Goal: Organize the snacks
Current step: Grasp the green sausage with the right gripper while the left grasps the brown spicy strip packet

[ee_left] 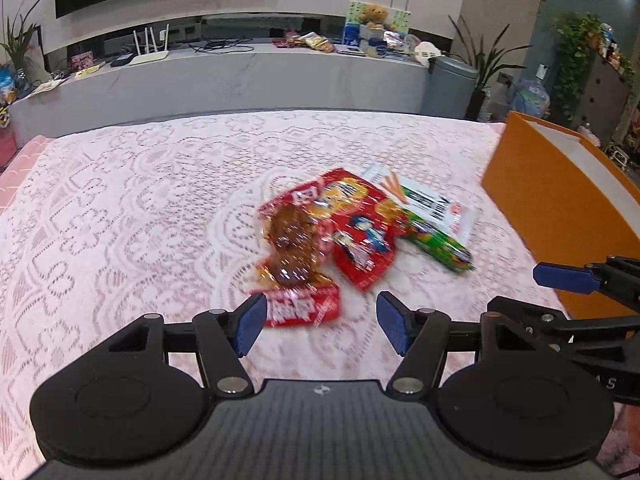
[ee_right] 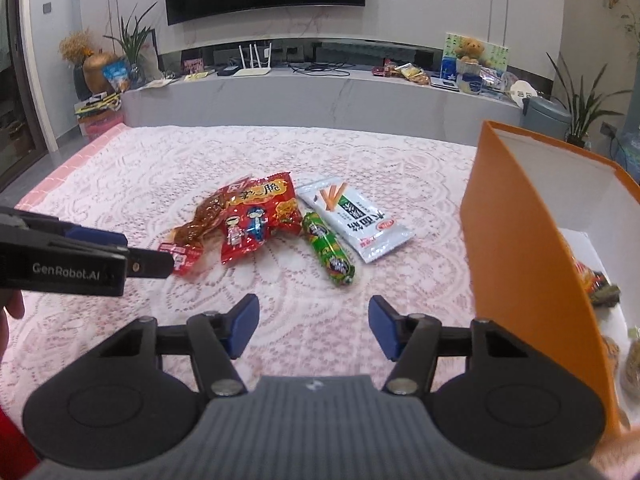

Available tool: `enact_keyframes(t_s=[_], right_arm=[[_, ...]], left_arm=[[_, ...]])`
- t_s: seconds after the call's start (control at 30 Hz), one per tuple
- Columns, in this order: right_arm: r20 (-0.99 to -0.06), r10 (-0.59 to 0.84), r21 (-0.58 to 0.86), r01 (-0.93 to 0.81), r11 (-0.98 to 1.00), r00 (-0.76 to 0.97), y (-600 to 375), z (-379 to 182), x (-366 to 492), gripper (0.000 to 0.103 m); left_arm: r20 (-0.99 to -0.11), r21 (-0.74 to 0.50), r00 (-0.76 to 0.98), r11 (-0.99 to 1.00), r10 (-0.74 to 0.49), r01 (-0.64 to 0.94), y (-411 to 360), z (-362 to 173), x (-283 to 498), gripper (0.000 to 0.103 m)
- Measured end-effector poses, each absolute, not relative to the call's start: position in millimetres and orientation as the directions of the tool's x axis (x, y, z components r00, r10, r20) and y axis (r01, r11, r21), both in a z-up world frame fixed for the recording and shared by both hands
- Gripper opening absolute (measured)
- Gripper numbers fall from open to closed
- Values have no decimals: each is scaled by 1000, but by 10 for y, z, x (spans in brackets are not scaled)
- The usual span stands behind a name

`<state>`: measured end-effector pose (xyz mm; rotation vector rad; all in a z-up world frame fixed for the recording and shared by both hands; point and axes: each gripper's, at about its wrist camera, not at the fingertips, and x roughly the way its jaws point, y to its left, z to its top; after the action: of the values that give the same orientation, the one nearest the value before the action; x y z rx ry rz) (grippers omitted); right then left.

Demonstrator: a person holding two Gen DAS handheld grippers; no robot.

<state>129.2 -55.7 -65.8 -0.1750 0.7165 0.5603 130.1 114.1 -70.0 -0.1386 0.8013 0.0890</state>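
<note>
Snack pile sits mid-tabletop (ee_right: pixel 120 200) on the pink lace cloth (ee_left: pixel 120 208). Landmark: orange box (ee_right: pixel 520 240), open, some snacks already inside.

White packet (ee_right: pixel 360 220) lies nearest the orange box. Green sausage stick (ee_right: pixel 329 254) touches the packet's far side from the box. Red bag (ee_right: pixel 256 220) comes next, and the brown meat snack (ee_right: pixel 202 220) is farthest from the box, partly under the red bag.

Left hand-held gripper (ee_left: pixel 320 320): released, nothing between the jaws, just short of the meat snack.

Right hand-held gripper (ee_right: pixel 312 326): released, empty, beside the box wall, short of the sausage stick.
</note>
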Motion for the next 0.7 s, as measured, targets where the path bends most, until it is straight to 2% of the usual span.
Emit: enact_keyframes(t_s=[0.23, 0.33, 0.4, 0.53, 0.6, 0.7], right_arm=[[-667, 415, -37, -583, 811, 619, -297, -762, 1674, 56], [-676, 396, -65, -585, 808, 621, -216, -819, 1852, 50], [-685, 392, -65, -588, 806, 614, -184, -862, 1959, 47], [-697, 387, -70, -593, 802, 604, -124, -933, 2087, 45], [-701, 387, -66, -595, 801, 599, -105, -951, 2130, 41], [-703, 398, -49, -598, 800, 589, -89, -961, 2169, 41]], left_arm=[[-741, -81, 670, 989, 25, -127, 1315, -801, 1607, 74], [-745, -107, 668, 986, 4, -126, 1376, -835, 1683, 73], [-738, -126, 674, 985, -16, -115, 1392, -846, 1722, 73], [-745, -112, 667, 986, -3, -121, 1434, -900, 1816, 72], [-748, -128, 663, 985, -21, -113, 1466, -913, 1854, 70], [-762, -112, 647, 990, -27, -91, 1445, -936, 1920, 70]])
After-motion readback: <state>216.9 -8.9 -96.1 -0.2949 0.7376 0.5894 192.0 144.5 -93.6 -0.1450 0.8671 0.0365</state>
